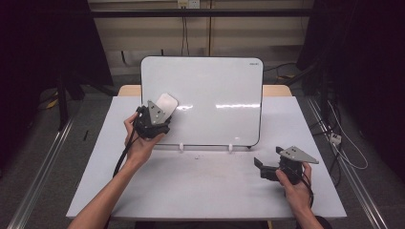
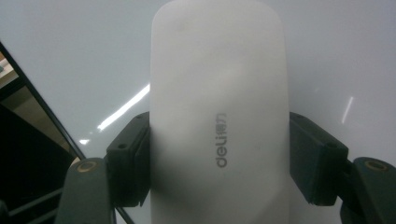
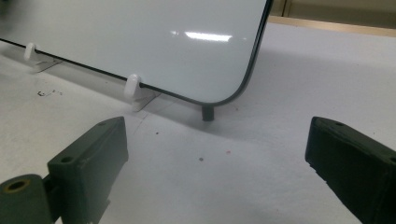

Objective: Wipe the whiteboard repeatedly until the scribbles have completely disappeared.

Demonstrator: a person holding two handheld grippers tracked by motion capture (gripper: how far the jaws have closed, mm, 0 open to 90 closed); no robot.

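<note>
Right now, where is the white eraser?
The white oval plastic eraser is clamped in the left hand-held gripper, held up at the left part of the upright whiteboard in the high view.

The eraser [image 2: 219, 116] is cut off at the bottom edge.

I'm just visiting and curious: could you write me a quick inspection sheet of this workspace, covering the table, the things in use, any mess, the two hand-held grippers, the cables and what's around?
Surface: pale grey table, a few small dark specks near the board's feet.
Job's things: white rounded plastic eraser held up against the glossy white whiteboard, which stands on small white clip feet.
Clutter: nothing seen beyond the specks.
Grippers: left gripper shut on the eraser; right gripper open, low over the table, holding nothing.
Cables: black cable trails from the left gripper; white cable on the floor at right.
Surroundings: dark room, metal rails beside the table.
</note>
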